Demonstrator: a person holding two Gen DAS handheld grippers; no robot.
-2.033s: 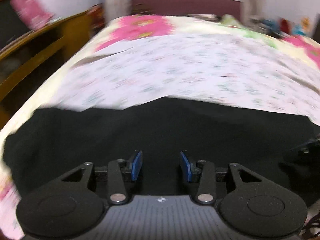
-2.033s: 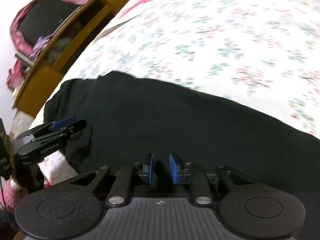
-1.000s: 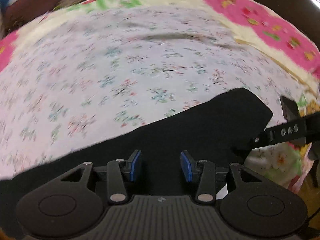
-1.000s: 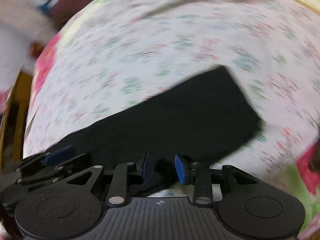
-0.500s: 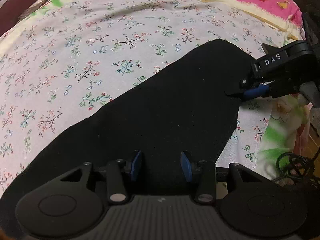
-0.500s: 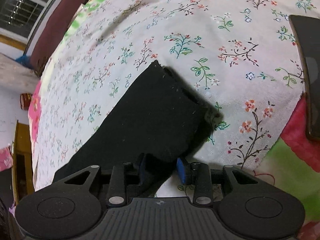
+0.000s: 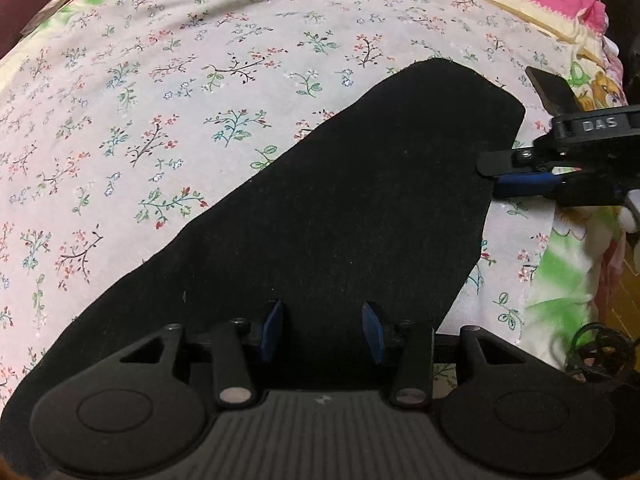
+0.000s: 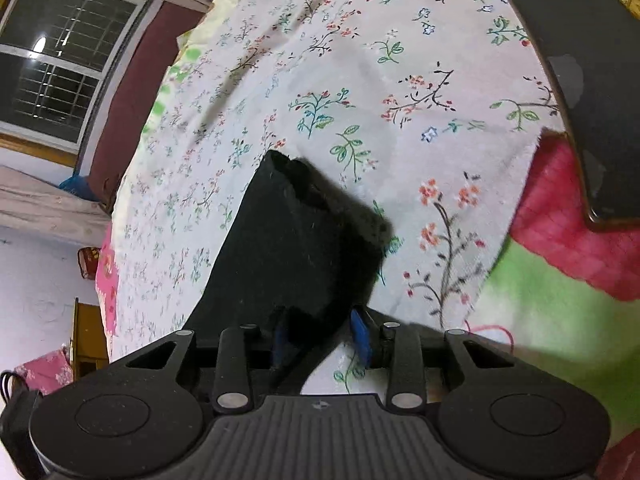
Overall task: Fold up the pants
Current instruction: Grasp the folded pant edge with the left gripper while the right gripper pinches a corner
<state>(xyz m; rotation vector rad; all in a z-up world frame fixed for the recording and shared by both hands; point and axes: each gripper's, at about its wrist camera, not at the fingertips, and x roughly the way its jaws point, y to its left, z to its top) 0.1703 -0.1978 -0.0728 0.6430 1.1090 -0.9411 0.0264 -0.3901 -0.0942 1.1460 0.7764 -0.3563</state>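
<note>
I have the black pants [image 7: 340, 208] laid across the floral bedsheet [image 7: 160, 100], one leg end reaching toward the bed's edge near a dark phone [image 8: 580, 92]. My right gripper [image 8: 320, 336] is clamped on the hem corner, cloth bunched between its blue pads. My left gripper [image 7: 322, 332] hangs over the fabric with its jaws apart; whether it pinches anything I cannot tell (black on black hides the edge). To fold cleanly, I judge both corners should travel together, kept taut and level, so the hem lands square without dragging the sheet.
</note>
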